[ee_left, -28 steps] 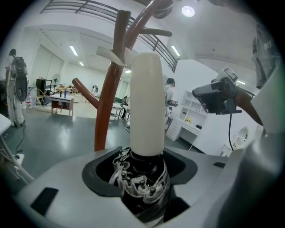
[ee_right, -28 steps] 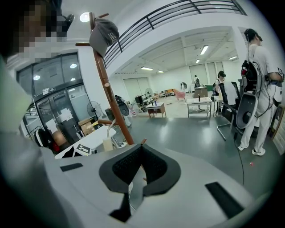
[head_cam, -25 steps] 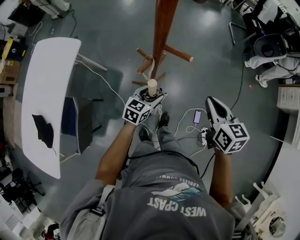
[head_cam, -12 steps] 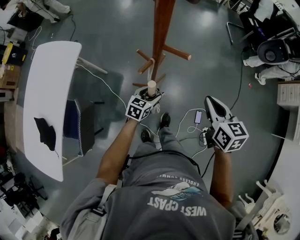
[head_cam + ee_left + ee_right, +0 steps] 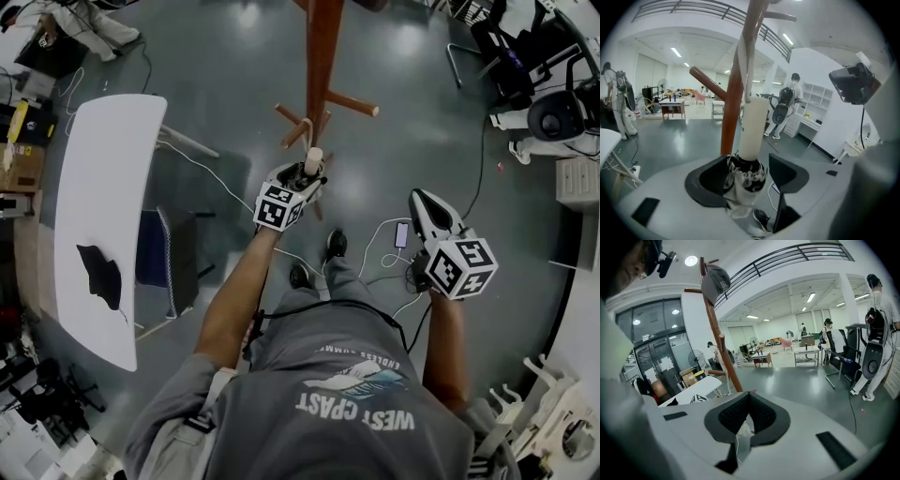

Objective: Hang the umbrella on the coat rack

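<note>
Just been opening the left gripper [image 5: 750,164] wide round the umbrella [image 5: 752,126], right by the coat rack [image 5: 323,56] at 12 o'clock. Got the right gripper [image 5: 749,397] pinched together on nothing, off at 4 o'clock.

- Umbrella [image 5: 745,176]: folded compact, black-and-white patterned canopy bunched below cream cylindrical handle [image 5: 753,124]; stands near upright, handle up, just in front of rack's pole.
- Pale strap [image 5: 746,65] runs up from handle along pole.
- Coat rack [image 5: 323,56]: reddish-brown wood, upright pole, angled pegs [image 5: 352,103] jutting outward.
</note>
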Tool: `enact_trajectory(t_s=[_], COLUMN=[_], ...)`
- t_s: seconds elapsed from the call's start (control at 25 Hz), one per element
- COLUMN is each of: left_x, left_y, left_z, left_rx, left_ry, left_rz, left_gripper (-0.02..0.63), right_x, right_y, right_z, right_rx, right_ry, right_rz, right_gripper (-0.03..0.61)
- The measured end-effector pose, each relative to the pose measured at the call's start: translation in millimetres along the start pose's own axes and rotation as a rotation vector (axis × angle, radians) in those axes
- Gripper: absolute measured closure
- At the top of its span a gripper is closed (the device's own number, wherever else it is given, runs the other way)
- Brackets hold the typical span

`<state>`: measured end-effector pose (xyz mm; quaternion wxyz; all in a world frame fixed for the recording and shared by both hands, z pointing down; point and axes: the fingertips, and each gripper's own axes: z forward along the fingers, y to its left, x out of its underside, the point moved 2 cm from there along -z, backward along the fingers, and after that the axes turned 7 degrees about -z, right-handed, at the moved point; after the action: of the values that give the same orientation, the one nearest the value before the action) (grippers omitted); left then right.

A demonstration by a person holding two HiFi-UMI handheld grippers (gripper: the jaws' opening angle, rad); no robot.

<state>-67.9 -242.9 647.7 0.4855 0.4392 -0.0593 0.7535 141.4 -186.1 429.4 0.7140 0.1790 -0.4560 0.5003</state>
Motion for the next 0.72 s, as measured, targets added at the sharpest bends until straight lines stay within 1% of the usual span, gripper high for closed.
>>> enact_trajectory(t_s=[0.04,0.08,0.24,0.36,0.48,0.72], left_x=[-3.0,-5.6,-15.2,-26.4,-42.6,-80.3], left_y=[1.8,2.9,5.9,3.9,-0.3,-11.8], left_z=[-3.9,-7.9,-28.1,-51.2,-85.5,-173.9], left_rx=[-0.002,-0.001,-0.011,-0.022,-0.039,-0.085], left_ry=[-0.009,-0.017,-0.048,-0.096,-0.170,-0.344], left_rz=[0.005,0.013,0.042,0.063,0.087,0.151], left_gripper=[0.330,0.370,0.402,0.439,0.483,0.566], right_x=[-0.1,-0.5,-5.4,-13.3,-22.1,-35.6], right_y=[1.7,3.8,15.8,23.8,31.4,47.1], right_z=[-0.9,-1.7,-2.0,-3.4,-7.5,-24.7], right_rx=[0.001,0.002,-0.005,-0.010,-0.014,-0.008], right_ry=[-0.003,-0.006,-0.022,-0.042,-0.068,-0.136], right_rz=[0.001,0.001,-0.004,-0.014,-0.025,-0.052], right_gripper=[0.555,0.555,0.555,0.555,0.555,0.555])
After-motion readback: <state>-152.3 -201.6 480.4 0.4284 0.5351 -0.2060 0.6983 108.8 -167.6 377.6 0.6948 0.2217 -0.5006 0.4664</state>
